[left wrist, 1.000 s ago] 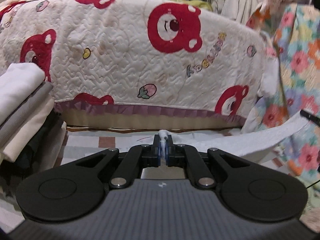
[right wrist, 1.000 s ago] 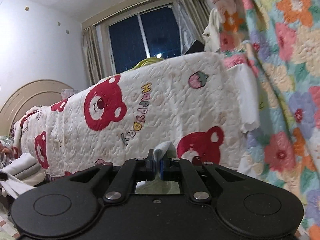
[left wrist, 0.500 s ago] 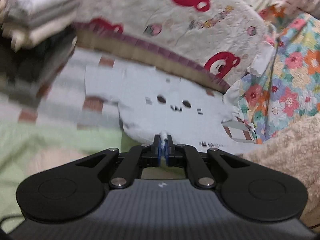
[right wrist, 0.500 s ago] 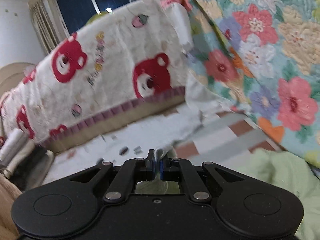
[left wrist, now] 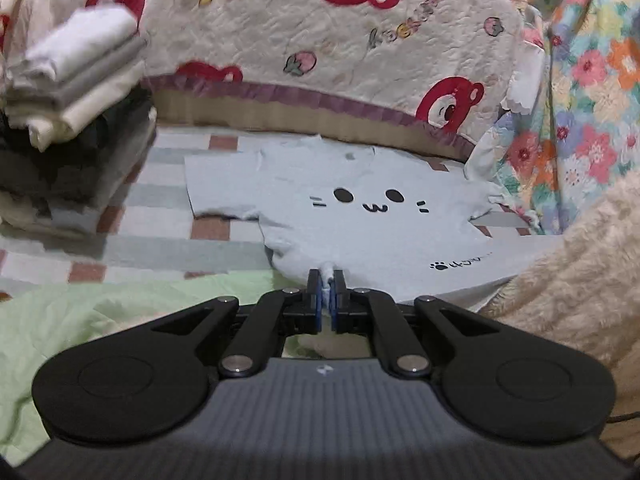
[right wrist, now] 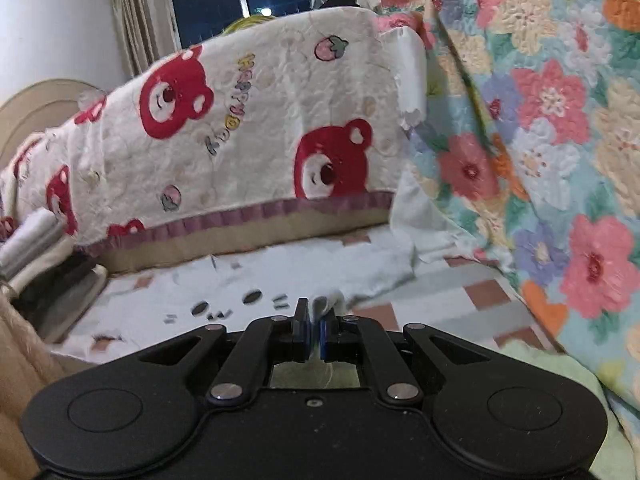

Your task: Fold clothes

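pale blue cat-face t-shirt (left wrist: 360, 216) spread flat.

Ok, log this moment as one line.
step: shirt laid flat | left gripper: shut on T-shirt hem | right gripper: shut on T-shirt | folded stack: beside

Bear quilt (left wrist: 256, 40) – floral quilt (right wrist: 540, 120) beside – window (right wrist: 208, 0).
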The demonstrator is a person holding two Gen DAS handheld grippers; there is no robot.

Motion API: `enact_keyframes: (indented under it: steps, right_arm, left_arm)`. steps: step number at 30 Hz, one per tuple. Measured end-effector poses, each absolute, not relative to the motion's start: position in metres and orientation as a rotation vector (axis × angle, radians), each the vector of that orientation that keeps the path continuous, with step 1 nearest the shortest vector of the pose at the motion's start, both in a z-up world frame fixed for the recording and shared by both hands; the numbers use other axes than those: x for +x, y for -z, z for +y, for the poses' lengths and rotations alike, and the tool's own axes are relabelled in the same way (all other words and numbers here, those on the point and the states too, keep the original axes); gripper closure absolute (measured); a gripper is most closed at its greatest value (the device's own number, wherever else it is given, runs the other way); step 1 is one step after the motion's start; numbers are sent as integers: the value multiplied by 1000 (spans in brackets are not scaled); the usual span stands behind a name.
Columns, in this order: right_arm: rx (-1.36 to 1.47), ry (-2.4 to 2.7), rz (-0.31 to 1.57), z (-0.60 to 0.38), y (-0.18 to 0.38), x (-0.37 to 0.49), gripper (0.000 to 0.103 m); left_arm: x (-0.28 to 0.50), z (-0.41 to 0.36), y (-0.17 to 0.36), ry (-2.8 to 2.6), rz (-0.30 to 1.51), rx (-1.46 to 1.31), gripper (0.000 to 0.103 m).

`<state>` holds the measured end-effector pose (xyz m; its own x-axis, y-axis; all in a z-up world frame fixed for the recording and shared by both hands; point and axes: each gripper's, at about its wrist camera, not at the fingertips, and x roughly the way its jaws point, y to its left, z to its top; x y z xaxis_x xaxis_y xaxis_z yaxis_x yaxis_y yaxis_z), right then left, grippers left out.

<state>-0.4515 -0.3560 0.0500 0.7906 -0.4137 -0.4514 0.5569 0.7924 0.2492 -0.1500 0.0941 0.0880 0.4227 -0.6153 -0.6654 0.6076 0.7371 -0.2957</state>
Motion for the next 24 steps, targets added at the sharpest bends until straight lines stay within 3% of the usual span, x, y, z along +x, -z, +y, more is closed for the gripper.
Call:
enact_keyframes:
  steps: [9, 12, 24]
  right_arm:
    - [362, 454, 367, -392, -46, -403, 98]
    - [408, 381, 370, -435, -45, -363, 98]
    - [534, 300, 596, -546, 16, -201, 98]
  left_arm:
    - [-112, 76, -78, 753, 762, 11, 100]
    - [-74, 56, -74, 745, 706, 35, 100]
    - [96, -24, 1, 634, 820, 42, 100]
